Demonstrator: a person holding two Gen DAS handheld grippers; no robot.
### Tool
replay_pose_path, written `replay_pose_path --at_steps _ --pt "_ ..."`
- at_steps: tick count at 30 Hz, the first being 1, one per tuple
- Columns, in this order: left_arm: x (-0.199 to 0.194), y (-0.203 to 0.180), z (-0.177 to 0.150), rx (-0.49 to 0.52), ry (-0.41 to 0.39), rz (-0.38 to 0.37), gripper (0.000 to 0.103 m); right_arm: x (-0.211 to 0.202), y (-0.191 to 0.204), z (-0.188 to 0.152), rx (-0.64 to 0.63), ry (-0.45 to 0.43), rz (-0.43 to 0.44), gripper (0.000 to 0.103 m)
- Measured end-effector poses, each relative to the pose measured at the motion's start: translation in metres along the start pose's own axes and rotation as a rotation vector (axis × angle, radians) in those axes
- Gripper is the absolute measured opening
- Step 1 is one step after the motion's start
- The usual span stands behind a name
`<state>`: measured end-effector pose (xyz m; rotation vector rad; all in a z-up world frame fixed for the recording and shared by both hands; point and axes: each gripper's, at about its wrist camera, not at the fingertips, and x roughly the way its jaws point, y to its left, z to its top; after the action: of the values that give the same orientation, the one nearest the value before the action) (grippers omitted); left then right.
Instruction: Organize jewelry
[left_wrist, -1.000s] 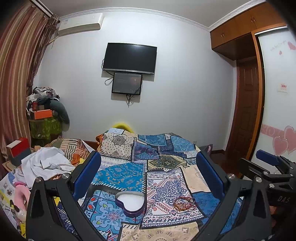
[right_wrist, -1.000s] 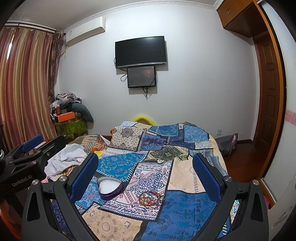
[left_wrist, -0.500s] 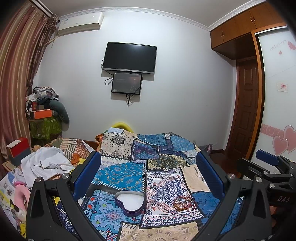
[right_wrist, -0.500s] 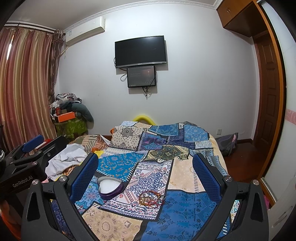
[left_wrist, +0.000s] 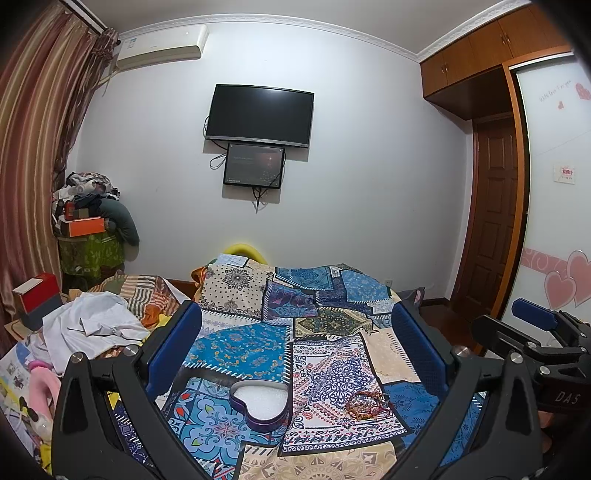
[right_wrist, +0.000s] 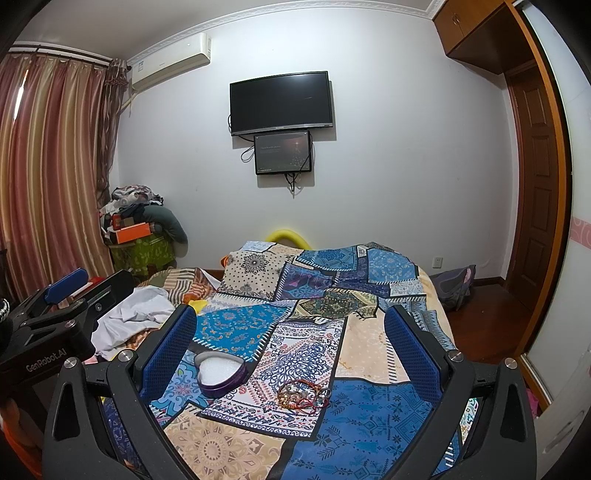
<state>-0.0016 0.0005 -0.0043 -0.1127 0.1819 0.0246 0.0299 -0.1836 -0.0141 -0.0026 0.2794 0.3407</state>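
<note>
While nothing has shifted from a second ago, the pile of bracelets (left_wrist: 365, 404) (right_wrist: 303, 396) lies on the bed's patchwork quilt (left_wrist: 325, 369) (right_wrist: 369, 413), just right of one heart-shaped purple tin (left_wrist: 259, 404) (right_wrist: 221, 373), lid off, white foam inside. It's one tangled heap, can't count the strands. Both grippers hover level over the near end of the bed, left gripper (left_wrist: 295, 354) and right gripper (right_wrist: 290, 350) each spread wide and holding nothing. One TV (left_wrist: 259, 115) on the far wall.
</note>
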Motion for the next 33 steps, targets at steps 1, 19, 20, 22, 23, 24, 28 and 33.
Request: replay_pose_path --at_steps 1,19,20,22,23,24,28,33 --pt "0.0 0.001 0.0 -0.001 0.0 0.0 0.103 0.0 0.0 0.0 0.0 0.0 0.0 0.101" --pt "0.005 0.003 -0.003 0.002 0.02 0.002 0.103 0.004 -0.001 -0.006 0.005 0.018 -0.006 0.101" --pt "0.006 0.002 -0.003 0.005 0.025 0.001 0.103 0.005 -0.002 -0.006 0.008 0.021 -0.006 0.101" --pt "0.009 0.002 -0.005 0.009 0.031 0.001 0.103 0.007 -0.005 -0.006 0.012 0.028 -0.007 0.101" --pt "0.01 0.002 -0.006 0.009 0.034 0.0 0.103 0.008 -0.006 -0.007 0.014 0.031 -0.008 0.101" --pt "0.012 0.002 -0.007 0.009 0.04 0.0 0.103 0.009 -0.007 -0.008 0.016 0.035 -0.009 0.101" --pt "0.024 0.003 -0.011 0.006 0.071 -0.002 0.103 0.015 -0.013 -0.012 0.023 0.055 -0.017 0.101" --pt "0.049 0.002 -0.021 0.007 0.149 0.008 0.103 0.031 -0.025 -0.023 0.037 0.115 -0.034 0.101"
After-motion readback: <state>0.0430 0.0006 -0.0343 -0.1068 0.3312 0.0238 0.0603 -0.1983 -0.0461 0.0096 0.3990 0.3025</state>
